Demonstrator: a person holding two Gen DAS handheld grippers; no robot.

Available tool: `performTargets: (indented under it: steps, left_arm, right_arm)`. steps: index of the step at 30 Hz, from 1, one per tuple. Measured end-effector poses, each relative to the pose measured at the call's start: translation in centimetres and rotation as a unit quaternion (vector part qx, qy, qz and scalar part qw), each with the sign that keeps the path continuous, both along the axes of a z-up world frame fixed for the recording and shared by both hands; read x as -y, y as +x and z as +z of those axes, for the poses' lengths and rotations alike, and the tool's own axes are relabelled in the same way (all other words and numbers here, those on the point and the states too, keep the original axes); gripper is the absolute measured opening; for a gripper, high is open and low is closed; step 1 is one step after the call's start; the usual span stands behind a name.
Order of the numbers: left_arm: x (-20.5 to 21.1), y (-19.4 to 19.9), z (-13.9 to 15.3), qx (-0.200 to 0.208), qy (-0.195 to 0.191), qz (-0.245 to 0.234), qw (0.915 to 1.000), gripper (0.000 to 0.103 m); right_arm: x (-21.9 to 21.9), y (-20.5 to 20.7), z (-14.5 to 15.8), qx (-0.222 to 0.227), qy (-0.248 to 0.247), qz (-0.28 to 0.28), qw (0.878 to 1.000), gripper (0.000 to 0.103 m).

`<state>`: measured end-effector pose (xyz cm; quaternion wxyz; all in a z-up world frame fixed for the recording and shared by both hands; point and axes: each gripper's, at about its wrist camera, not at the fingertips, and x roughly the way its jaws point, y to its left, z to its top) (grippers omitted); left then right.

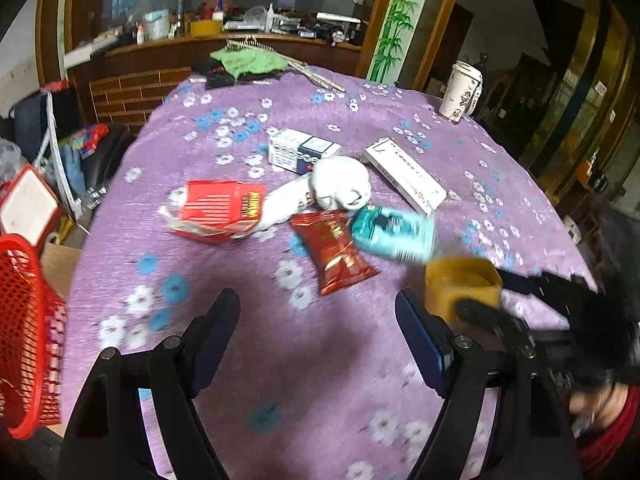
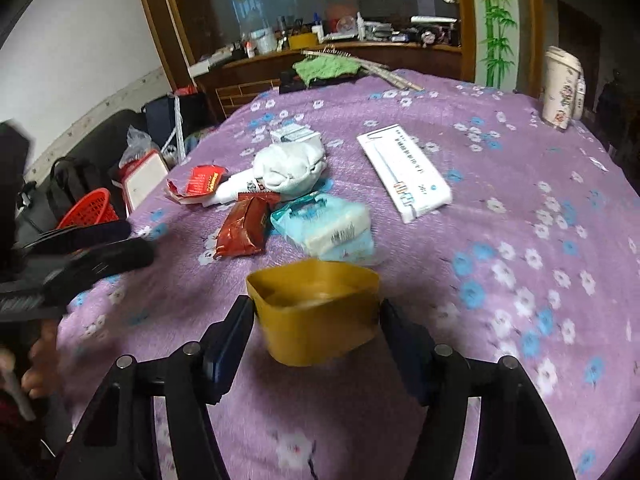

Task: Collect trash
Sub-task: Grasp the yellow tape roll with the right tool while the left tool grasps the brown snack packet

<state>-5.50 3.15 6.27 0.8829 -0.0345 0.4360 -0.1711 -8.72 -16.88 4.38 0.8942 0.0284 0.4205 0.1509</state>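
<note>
My right gripper (image 2: 318, 312) is shut on a yellow square cup (image 2: 316, 312), held just above the purple flowered tablecloth (image 2: 500, 220); the cup also shows in the left wrist view (image 1: 460, 284). My left gripper (image 1: 318, 308) is open and empty above the cloth, and shows at the left of the right wrist view (image 2: 132, 240). Ahead lie a dark red snack wrapper (image 1: 336, 252), a teal tissue pack (image 1: 394, 232), a red torn box (image 1: 220, 208), a white crumpled cloth (image 1: 340, 184), a small medicine box (image 1: 300, 152) and a long white box (image 1: 406, 174).
A red mesh basket (image 1: 24, 336) sits off the table's left edge, also in the right wrist view (image 2: 90, 210). A white patterned cup (image 1: 460, 92) stands at the far right. Green cloth (image 1: 248, 60) and sticks lie at the far edge. Clutter fills the floor at left.
</note>
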Motion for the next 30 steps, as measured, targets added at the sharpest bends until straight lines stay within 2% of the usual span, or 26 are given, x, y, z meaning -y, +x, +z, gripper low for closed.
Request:
performTargets:
  steps: [3,5,7,13,16,17,20,23,27,30]
  left_arm:
    - [1.4,1.8,-0.9,-0.017,0.001,0.007,0.9998,0.078]
    - [2.5,2.8,-1.4,-0.020,0.008,0.009,0.9997,0.075]
    - [3.6,3.7,-2.0,-0.019,0.031,0.013,0.9993,0.069]
    - [5.3,5.9,-3.9,-0.032,0.063,0.026,0.9971,0.060]
    - [5.1,6.7,-5.0,-0.042,0.070,0.032,0.9961,0.044]
    - [4.9,6.6,-5.0,-0.031,0.071,0.033,0.9965,0.038]
    - [4.5,6.4,-5.2,-0.023,0.073,0.030,0.9966,0.034]
    - [4.1,5.6,-5.1,-0.021,0.065,0.020,0.9975,0.032]
    - [3.6,3.9,-4.9,-0.018,0.053,0.003,0.9985,0.032]
    - [3.2,2.0,-4.4,0.000,0.052,-0.010,0.9986,0.032]
  right_arm:
    - [1.2,-1.3,0.7,0.012,0.014,-0.011,1.000,0.066]
    - [1.7,-1.9,1.2,0.021,0.018,-0.015,0.999,0.057]
    - [2.2,-2.3,1.5,0.025,0.024,-0.021,0.999,0.050]
    - [3.0,-2.4,1.2,0.024,0.034,-0.029,0.999,0.049]
    - [3.2,-2.6,1.2,0.020,0.029,-0.027,0.999,0.049]
    - [3.1,-2.7,1.2,0.020,0.027,-0.025,0.999,0.049]
    - [3.2,-3.1,1.0,0.014,0.025,-0.026,0.999,0.052]
    - [3.2,-3.5,0.7,0.006,0.019,-0.025,0.999,0.056]
    - [3.1,-4.1,-0.1,-0.009,0.003,-0.016,1.000,0.072]
    - [3.4,-4.7,-0.4,-0.013,-0.010,-0.018,1.000,0.074]
